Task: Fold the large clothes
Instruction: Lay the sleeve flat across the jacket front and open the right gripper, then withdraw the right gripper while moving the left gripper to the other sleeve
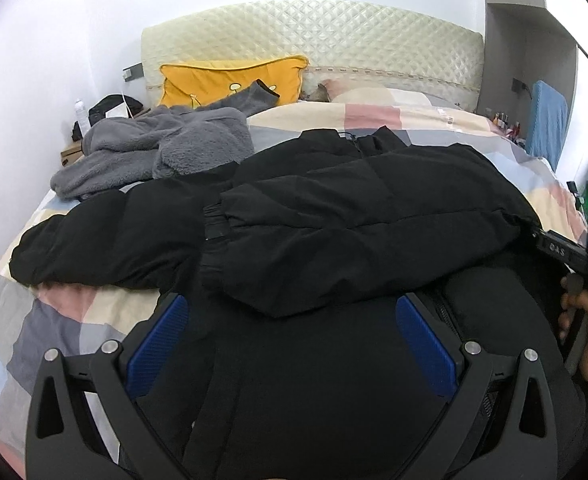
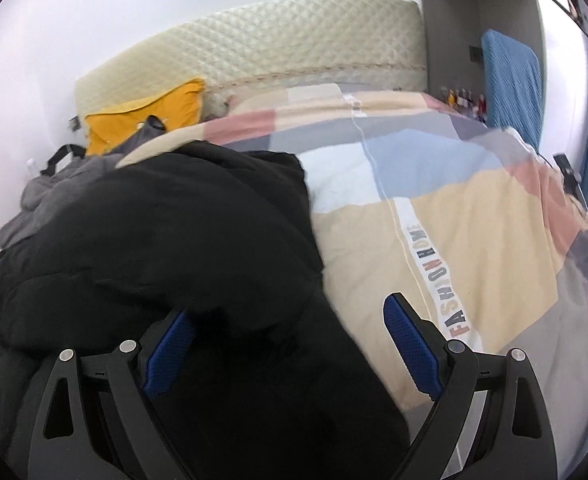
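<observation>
Black puffy jacket (image 1: 334, 208) lies on bed (image 2: 474, 232). One sleeve folded across front, other sleeve sticks out sideways. Bottom half not folded up yet. Left tool (image 1: 289, 344) and right tool (image 2: 289, 344) both wide apart over jacket, holding nothing.

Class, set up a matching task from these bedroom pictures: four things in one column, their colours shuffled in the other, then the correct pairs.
Column one:
1. puffy jacket
2. fleece garment
3. cushion
4. headboard

Column two:
A. yellow
B. cream
C. black
D. grey

Pairs: 1-C, 2-D, 3-A, 4-B
</observation>
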Demonstrator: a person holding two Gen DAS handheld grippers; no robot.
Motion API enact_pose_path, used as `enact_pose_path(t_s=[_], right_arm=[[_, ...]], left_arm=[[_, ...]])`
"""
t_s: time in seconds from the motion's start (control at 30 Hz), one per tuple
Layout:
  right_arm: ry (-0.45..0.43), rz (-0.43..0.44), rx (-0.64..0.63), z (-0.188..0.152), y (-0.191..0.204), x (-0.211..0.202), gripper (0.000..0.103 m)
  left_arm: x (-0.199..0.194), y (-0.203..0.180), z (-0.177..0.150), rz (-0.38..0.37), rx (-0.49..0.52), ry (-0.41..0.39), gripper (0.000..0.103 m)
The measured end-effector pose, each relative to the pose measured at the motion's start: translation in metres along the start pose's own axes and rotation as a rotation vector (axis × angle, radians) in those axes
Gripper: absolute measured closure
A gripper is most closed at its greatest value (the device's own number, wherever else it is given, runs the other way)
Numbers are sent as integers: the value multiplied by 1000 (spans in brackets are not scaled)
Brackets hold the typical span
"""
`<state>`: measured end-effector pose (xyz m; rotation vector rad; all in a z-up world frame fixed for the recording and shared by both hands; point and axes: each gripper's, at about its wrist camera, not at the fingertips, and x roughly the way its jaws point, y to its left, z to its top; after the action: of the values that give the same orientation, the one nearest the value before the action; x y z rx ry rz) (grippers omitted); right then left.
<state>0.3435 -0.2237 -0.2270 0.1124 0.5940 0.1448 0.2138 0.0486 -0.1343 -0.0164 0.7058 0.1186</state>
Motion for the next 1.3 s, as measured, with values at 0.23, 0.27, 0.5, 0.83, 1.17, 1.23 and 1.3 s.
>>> enact_pose_path(t_s=[0.23,0.27,0.5,0.83,1.17,1.23,1.3], right_arm=[[-27,81,-15,-6,25,-61,11],[-32,87,-27,-6,29,-70,11],[-89,134,-87,-15,52,-123,11],[-137,155,-132,-48,64,-177,10],[-176,151,-114,-75,67,-214,10],[-173,149,-102,-80,66,-218,10],[-176,120,-114,-85,66,-222,10]], left_arm=[[-16,-3,1,-14,-15,-18,0],[-19,-4,1,-17,-15,-22,0],[-46,-7,-2,-48,-22,-54,0],[-75,-18,-6,-97,-22,-92,0],[-90,-27,-23,-103,22,-92,0],[-95,-30,-26,-100,36,-99,0],[-98,-30,-29,-103,45,-105,0]])
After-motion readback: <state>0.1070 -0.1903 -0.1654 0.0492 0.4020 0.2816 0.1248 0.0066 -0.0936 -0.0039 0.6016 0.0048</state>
